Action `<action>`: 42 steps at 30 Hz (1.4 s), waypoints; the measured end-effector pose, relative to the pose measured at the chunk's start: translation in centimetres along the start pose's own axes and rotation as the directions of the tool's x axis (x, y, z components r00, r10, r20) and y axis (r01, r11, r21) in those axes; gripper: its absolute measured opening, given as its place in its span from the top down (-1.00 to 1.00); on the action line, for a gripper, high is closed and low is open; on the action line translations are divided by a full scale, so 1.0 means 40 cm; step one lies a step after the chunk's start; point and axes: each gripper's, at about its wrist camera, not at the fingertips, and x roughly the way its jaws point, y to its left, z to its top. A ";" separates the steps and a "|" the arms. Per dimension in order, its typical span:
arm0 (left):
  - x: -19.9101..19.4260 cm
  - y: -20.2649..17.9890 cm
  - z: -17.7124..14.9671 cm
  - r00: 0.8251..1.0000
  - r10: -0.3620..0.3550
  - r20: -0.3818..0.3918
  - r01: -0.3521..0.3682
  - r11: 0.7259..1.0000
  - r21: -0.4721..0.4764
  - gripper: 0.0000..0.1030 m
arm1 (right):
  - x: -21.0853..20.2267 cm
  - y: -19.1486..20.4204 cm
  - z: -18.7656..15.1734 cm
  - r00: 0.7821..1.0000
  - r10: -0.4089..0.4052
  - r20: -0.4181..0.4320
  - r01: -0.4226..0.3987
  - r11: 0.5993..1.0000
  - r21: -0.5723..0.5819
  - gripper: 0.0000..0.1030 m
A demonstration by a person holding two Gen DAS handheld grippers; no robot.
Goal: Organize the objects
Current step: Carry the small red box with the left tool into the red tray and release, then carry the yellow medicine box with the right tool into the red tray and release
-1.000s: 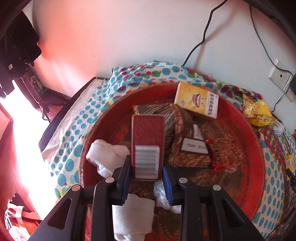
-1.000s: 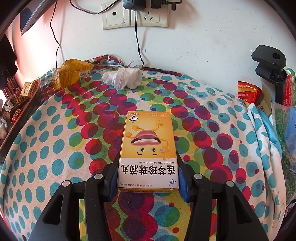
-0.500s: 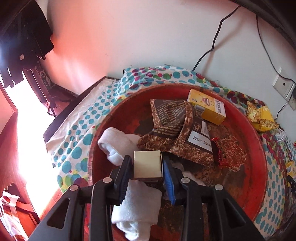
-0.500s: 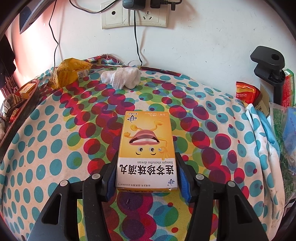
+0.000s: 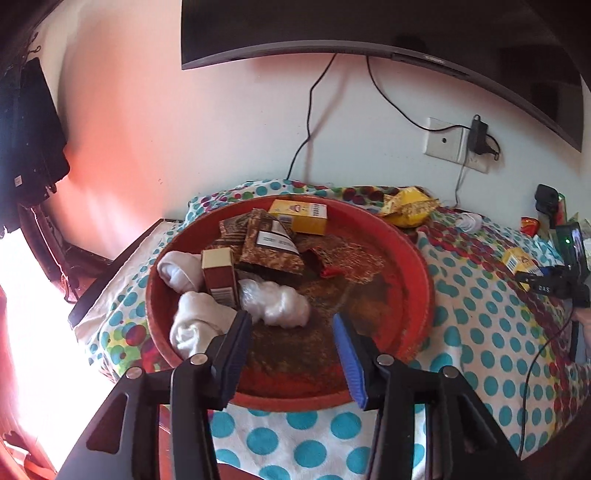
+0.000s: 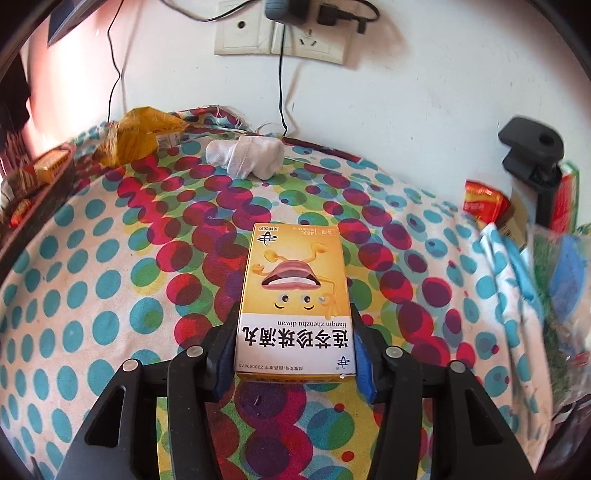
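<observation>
Left gripper: fingers spread apart and holding nothing, poised above the near part of the red tray. The tray rests on a table covered by a dotted cloth.

Contents of the tray: a small red box standing tilted at the left side, leaning among two rolled white socks and a crumpled clear plastic bag. Behind these lie brown patterned packets, and a yellow box sits near the far rim. A crumpled yellow wrapper lies on the cloth just beyond the tray, toward the wall.

Right gripper: fingers clamped against the two long sides of a yellow medicine box, printed with a cartoon mouth and Chinese text. The box lies flat, face up, over the dotted cloth in the middle of the table; whether it touches the cloth cannot be told.

Farther off in the right wrist view, a rolled white sock lies close to the wall below the wall socket, with the yellow wrapper to its left.
</observation>
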 end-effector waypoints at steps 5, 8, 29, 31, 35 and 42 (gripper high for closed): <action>0.000 -0.034 -0.043 1.000 -0.018 0.013 0.018 0.998 0.067 0.05 | -0.007 0.000 -0.006 0.999 -0.041 0.008 0.041 0.999 -0.028 0.07; -0.004 -0.038 -0.053 0.999 -0.017 0.036 0.013 0.995 0.103 0.02 | -0.005 0.008 -0.003 0.998 -0.070 0.000 0.070 0.998 -0.003 0.07; -0.001 -0.004 -0.062 0.997 -0.075 0.019 0.074 0.997 0.026 -0.02 | -0.137 0.207 0.107 0.996 -0.049 0.075 0.054 0.996 -0.071 0.08; 0.002 0.013 -0.058 0.997 -0.077 0.014 0.077 0.997 -0.006 -0.02 | -0.142 0.258 0.129 0.996 -0.017 0.086 0.026 0.995 -0.095 0.08; -0.002 0.058 -0.048 0.998 -0.056 0.035 0.058 0.996 -0.068 -0.02 | -0.153 0.367 0.162 0.994 0.062 0.095 -0.048 0.989 -0.141 0.08; 0.002 0.135 -0.040 0.999 0.004 0.040 0.004 0.983 -0.183 -0.02 | -0.144 0.664 0.195 0.980 0.188 0.072 -0.165 0.955 -0.245 0.08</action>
